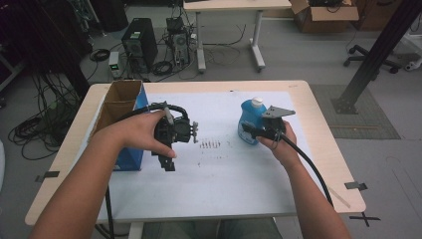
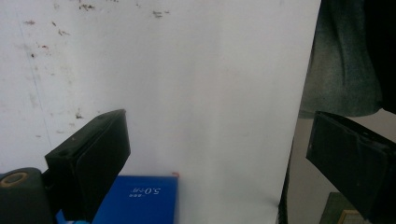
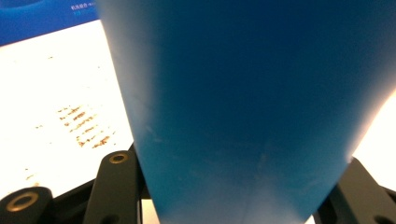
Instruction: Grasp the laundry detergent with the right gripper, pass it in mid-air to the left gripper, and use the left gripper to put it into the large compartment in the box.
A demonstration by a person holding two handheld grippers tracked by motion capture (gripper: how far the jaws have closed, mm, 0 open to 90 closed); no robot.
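Right tool (image 1: 250, 131) clamps blue bottle (image 3: 243, 107); left tool (image 2: 224, 158) gapes above box (image 2: 137, 198) reading "5.0".

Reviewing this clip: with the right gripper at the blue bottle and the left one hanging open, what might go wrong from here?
1. The right gripper clamps the blue bottle low on its smooth body; it may slip or tip when lifted.
2. The white cap looks closed, but any looseness could mean a spill onto the white sheet.
3. The left gripper, open, hangs near the open cardboard box; a careless swing might knock it.
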